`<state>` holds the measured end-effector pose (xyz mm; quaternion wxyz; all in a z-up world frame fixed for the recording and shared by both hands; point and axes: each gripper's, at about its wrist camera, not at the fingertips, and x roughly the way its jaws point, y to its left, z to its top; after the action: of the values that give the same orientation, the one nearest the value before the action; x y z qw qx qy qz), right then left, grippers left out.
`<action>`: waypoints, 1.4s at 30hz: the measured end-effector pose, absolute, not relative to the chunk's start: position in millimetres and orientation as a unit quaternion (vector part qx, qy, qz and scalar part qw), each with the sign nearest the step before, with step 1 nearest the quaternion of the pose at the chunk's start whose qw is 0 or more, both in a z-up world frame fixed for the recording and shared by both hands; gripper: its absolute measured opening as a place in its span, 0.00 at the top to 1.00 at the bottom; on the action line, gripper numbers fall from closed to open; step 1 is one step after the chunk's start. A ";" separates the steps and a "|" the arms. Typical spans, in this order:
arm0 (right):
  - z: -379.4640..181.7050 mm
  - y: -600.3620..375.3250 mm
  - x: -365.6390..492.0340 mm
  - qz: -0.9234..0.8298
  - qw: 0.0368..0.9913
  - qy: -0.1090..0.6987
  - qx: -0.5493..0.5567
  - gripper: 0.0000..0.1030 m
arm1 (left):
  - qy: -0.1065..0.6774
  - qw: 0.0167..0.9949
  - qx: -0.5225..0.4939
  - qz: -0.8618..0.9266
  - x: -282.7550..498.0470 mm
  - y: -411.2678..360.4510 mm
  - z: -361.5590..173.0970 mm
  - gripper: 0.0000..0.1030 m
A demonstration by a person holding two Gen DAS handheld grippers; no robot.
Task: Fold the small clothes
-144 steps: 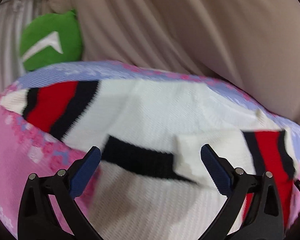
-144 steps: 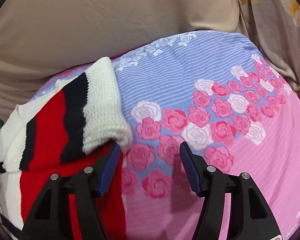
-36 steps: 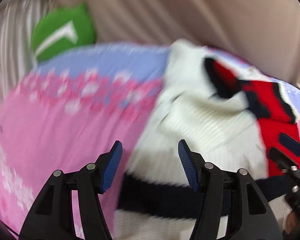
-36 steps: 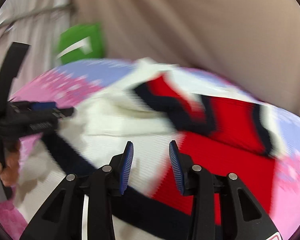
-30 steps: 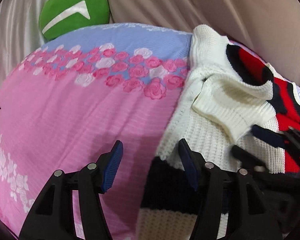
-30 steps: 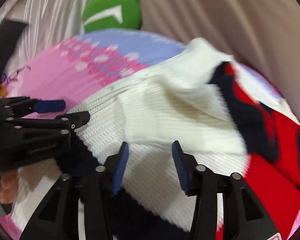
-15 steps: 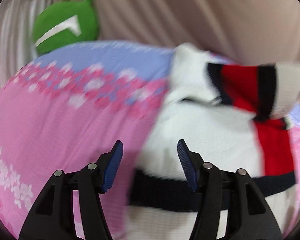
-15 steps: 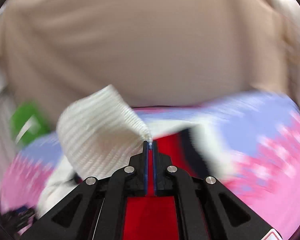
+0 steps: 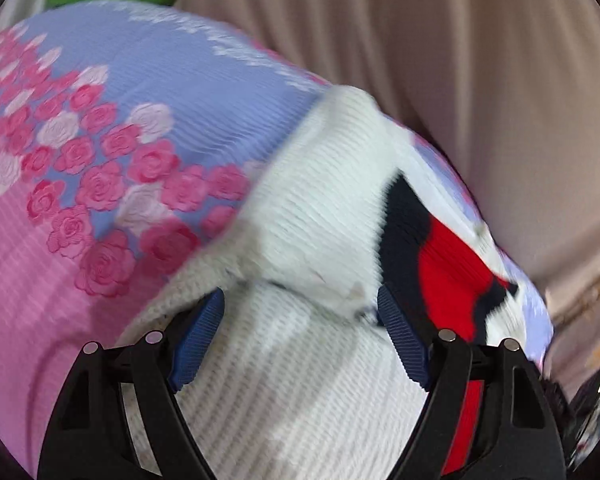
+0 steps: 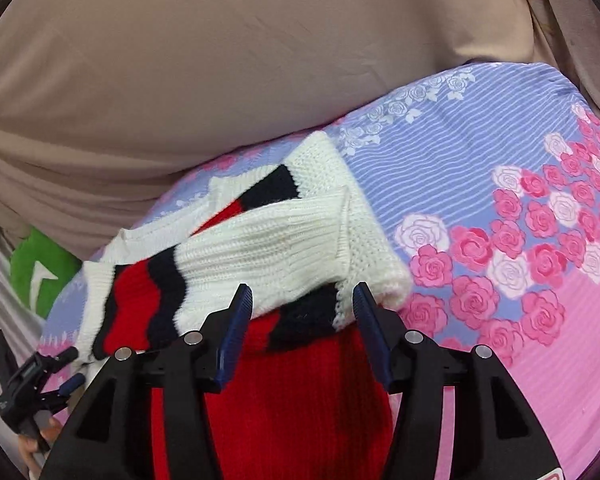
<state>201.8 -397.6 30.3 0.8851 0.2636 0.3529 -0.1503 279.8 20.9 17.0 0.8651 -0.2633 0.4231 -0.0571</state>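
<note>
Lying across a bed covered by a rose-print sheet [image 10: 480, 184], the knitted sweater [image 10: 300, 396] is taking up the middle of both views, white on the left-hand side and red with dark bands on the right, well short of a finished fold. Folded over its red body in the right wrist view, a striped sleeve [image 10: 236, 256] is resting with its white ribbed cuff just ahead of the right tool [image 10: 298, 330], whose jaws have just been opening and are now standing apart with nothing pinched, only knit showing beneath the gap. That sleeve is looking loosely laid and bulky, so it is probably going to spring or slide back off the body if either tool drags the fabric under it. Hovering over the white half, the left tool [image 9: 300, 334] has also been widening its jaws and is gripping nothing, with a thick white fold [image 9: 320, 208] bunched just beyond its tips. Closing there is risking a catch of several layers at once, which would be pulling the whole sweater askew on the soft, yielding bed. Blur in the left view is hiding exactly how those layers are stacked.
</note>
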 end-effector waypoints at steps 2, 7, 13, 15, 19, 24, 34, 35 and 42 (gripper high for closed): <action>23.7 -398.4 218.5 -0.152 0.882 0.355 0.271 0.48 | 0.412 0.866 -0.279 -0.046 281.6 25.8 18.9 0.33; 56.9 -374.1 224.0 -0.103 0.917 0.299 0.242 0.94 | 0.355 0.898 -0.259 -0.015 269.6 29.6 36.4 0.84; 55.4 -385.2 227.6 -0.096 0.914 0.323 0.224 0.95 | 0.332 0.918 -0.218 0.021 261.3 38.2 36.2 0.84; 13.5 -400.3 240.1 -0.145 0.868 0.403 0.253 0.95 | 0.376 0.903 -0.207 0.023 274.3 33.7 12.0 0.83; 30.4 -397.9 210.6 -0.117 0.888 0.347 0.279 0.94 | 0.366 0.911 -0.190 0.019 272.1 30.9 12.4 0.79; 38.7 -398.3 179.2 -0.238 0.866 0.326 0.296 0.81 | 0.361 0.911 -0.200 0.007 270.4 32.6 7.9 0.74; 73.3 -228.3 325.7 0.052 0.915 0.388 0.095 0.63 | 0.353 0.914 -0.198 -0.002 261.1 23.8 11.7 0.64; 62.1 -210.7 343.1 0.059 0.909 0.407 0.073 0.63 | 0.352 0.914 -0.201 -0.002 260.4 24.9 11.6 0.64; 13.2 -166.0 390.8 0.054 0.893 0.447 -0.012 0.98 | 0.346 0.912 -0.218 -0.009 258.4 30.7 11.5 0.64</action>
<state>390.8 -166.0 13.2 0.8926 -0.0123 0.4474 0.0542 258.4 30.7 11.5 0.9123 -0.2185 0.3464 -0.0087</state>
